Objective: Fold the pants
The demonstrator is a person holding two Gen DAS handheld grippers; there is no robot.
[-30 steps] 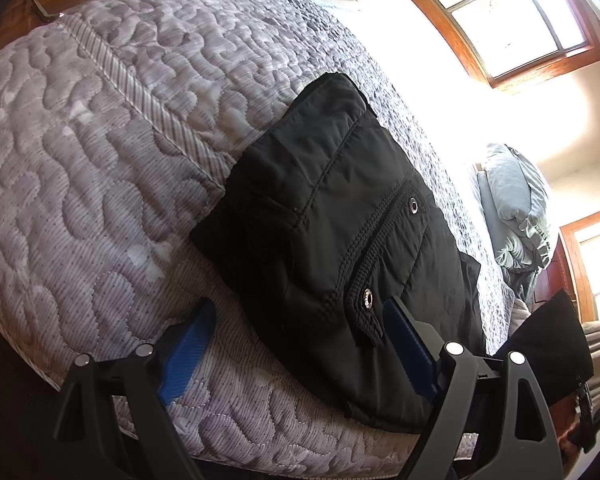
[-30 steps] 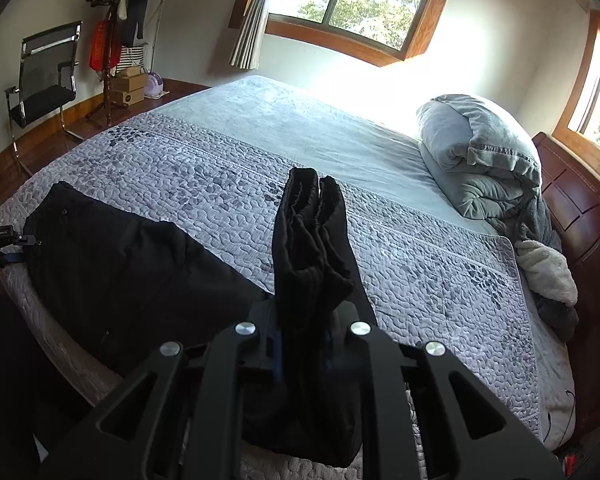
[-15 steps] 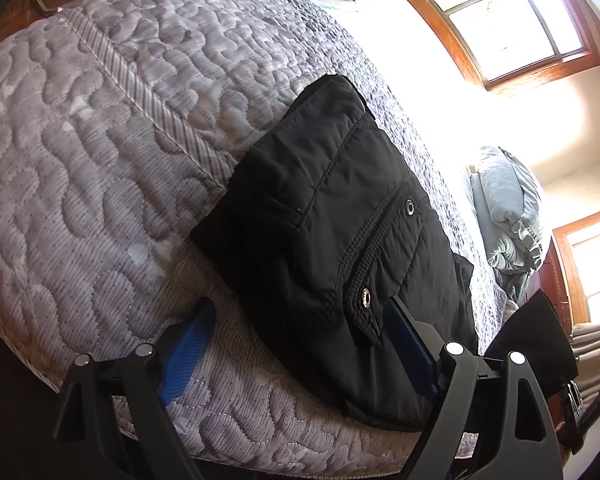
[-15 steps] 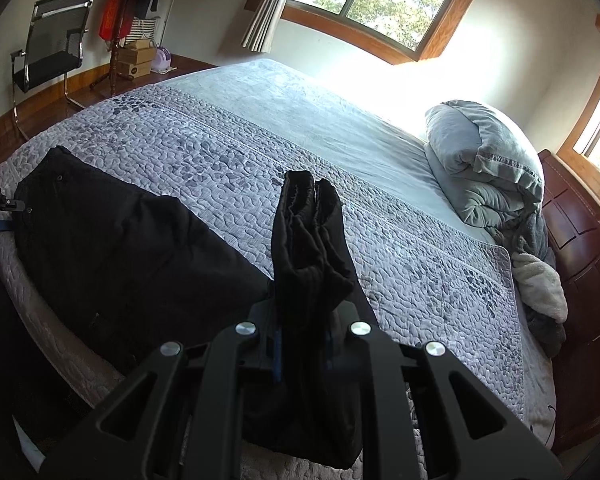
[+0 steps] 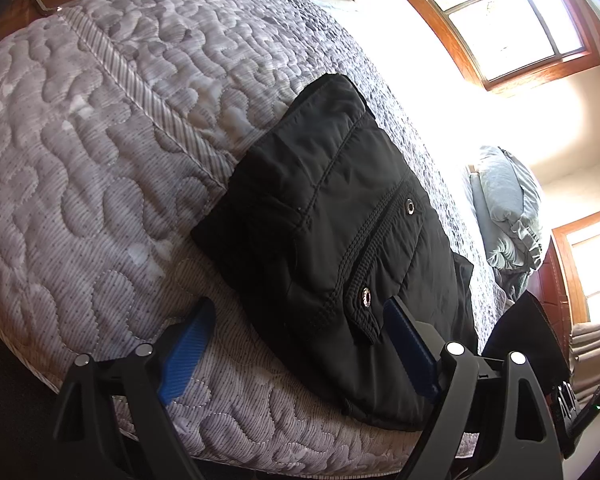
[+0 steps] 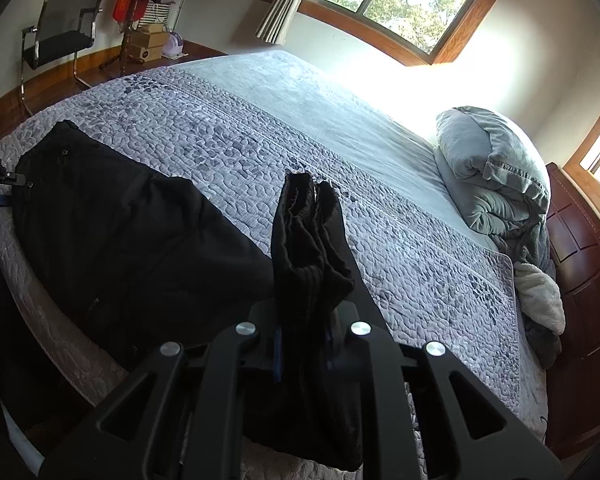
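Observation:
Black pants (image 5: 332,240) lie on the grey quilted bed (image 5: 100,160), waist end toward the near corner, with snap buttons showing. My left gripper (image 5: 296,344) is open; its blue pads straddle the pants' waist edge at the bed's rim, one pad on the quilt, the other beside the fabric. In the right wrist view the pants (image 6: 132,240) stretch from the left edge toward me. My right gripper (image 6: 302,344) is shut on the bunched leg cuffs (image 6: 308,240), held up above the bed.
A folded grey duvet (image 6: 496,172) and a white fleece (image 6: 540,296) lie by the wooden headboard at right. A chair (image 6: 64,20), a coat stand and boxes stand past the bed's far left corner. Windows are behind the bed.
My right gripper has carried the bunched cuffs a little further over the bed, and the view has swung right. My left gripper has stayed open at the waist.

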